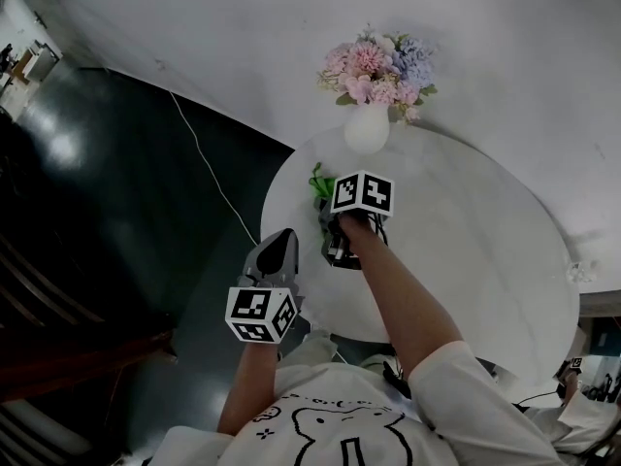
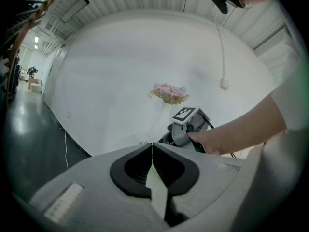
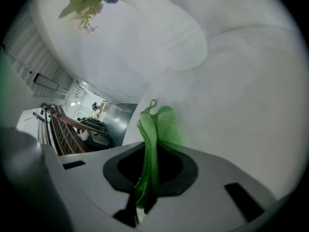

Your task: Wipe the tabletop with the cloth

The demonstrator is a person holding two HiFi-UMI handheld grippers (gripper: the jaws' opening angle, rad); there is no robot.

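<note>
A green cloth (image 3: 154, 129) is hanging folded between the jaws of the right hand-held gripper (image 3: 148, 151), which are clenching it. Its free end is reaching out over the round white table (image 1: 466, 241), near the table's left edge at the centre of the head view. Above it in the frame, a white vase (image 1: 367, 129) is holding pink and blue flowers (image 1: 376, 71). The left hand-held gripper (image 1: 279, 241) is hovering below and left of centre, beside the table's edge. Its jaws are pressing together on nothing.
</note>
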